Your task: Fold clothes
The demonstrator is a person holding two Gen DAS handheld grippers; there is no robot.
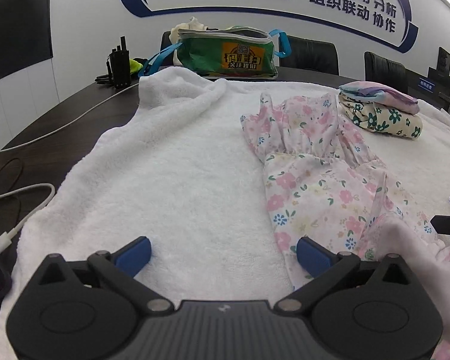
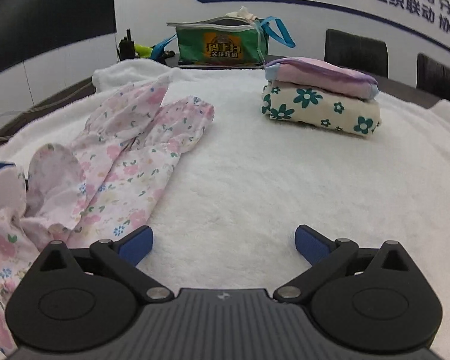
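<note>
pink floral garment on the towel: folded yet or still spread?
Still spread. The pink floral garment lies loose and rumpled on the white towel, sleeves splayed, unlike the folded stack behind.

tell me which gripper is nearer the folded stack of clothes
Right. The right gripper faces the folded stack across bare white towel. From the left gripper, the stack lies beyond the floral garment.

Your pink floral garment [image 2: 126, 162] lies rumpled and unfolded on the towel, well apart from two folded, stacked pieces [image 2: 321, 99].
</note>
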